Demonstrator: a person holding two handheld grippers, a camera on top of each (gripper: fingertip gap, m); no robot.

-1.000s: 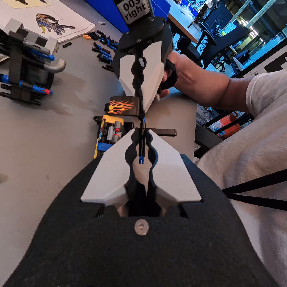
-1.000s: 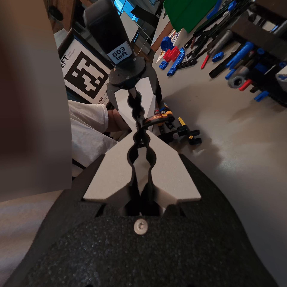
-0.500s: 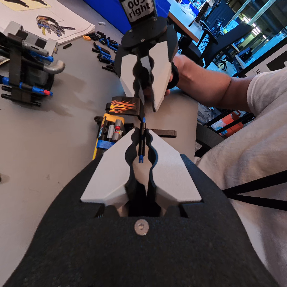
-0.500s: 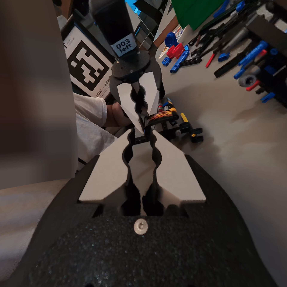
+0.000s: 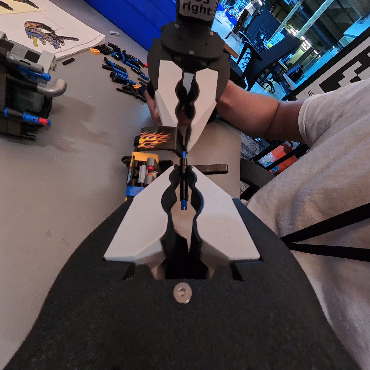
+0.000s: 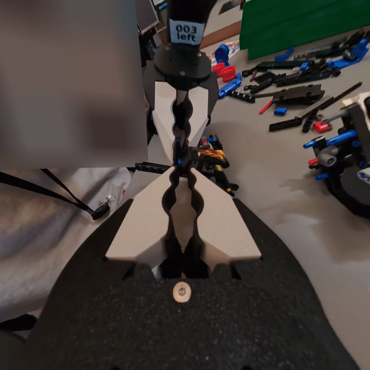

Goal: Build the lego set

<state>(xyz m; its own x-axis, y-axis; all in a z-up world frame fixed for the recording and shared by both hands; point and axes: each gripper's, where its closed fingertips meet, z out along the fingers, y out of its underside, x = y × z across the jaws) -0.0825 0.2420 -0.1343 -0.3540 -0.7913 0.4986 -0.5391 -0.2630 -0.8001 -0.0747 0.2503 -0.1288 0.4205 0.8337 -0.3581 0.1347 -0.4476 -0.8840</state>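
Note:
My left gripper is shut on a thin black beam with blue pins at both ends, held upright over the small yellow and black assembly on the grey table. My right gripper comes in from the far side, tip to tip with the left. Its fingers are closed on the black end of the flame-printed panel. In the right wrist view my right gripper meets the left gripper, with the flame panel just to the right.
A large black and blue partial model stands at the left; it also shows in the right wrist view. Loose pieces lie near a green box. An instruction booklet lies far left. The table edge is close on the right.
My right gripper was shut a second ago, opened, then turned and closed again at the flame panel's end. The left gripper has kept hold of the black beam in place.

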